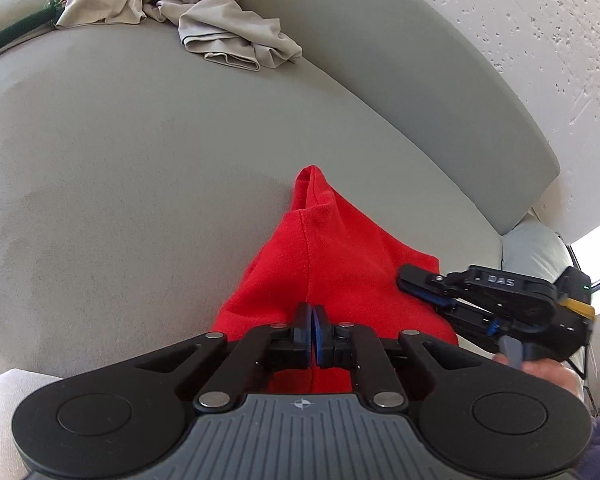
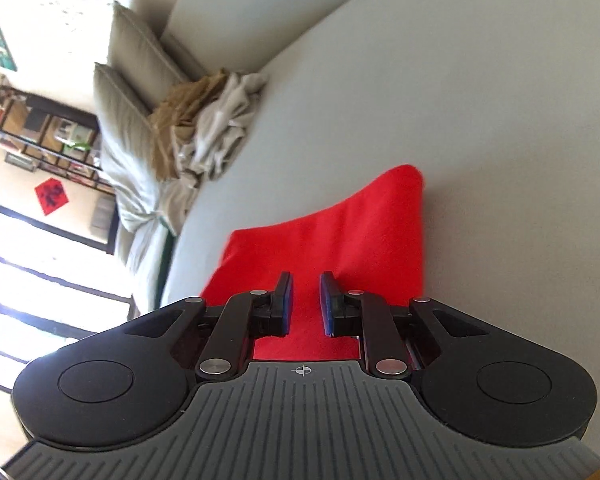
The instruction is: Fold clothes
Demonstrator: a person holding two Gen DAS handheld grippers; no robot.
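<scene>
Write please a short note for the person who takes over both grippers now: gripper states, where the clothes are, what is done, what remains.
Left gripper: fingers shut on the red garment.
Right gripper: fingers open, over the same garment, holding nothing.
The red garment lies on the grey sofa, partly gathered; how far it is folded is unclear.
Left: finish it, then the crumpled beige pile at the sofa's far end, untouched.

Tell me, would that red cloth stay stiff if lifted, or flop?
Probably flop: the red garment already sags in soft folds from the shut left gripper. It looks light and thin, and the knit surface seems unlikely to slip.
</scene>
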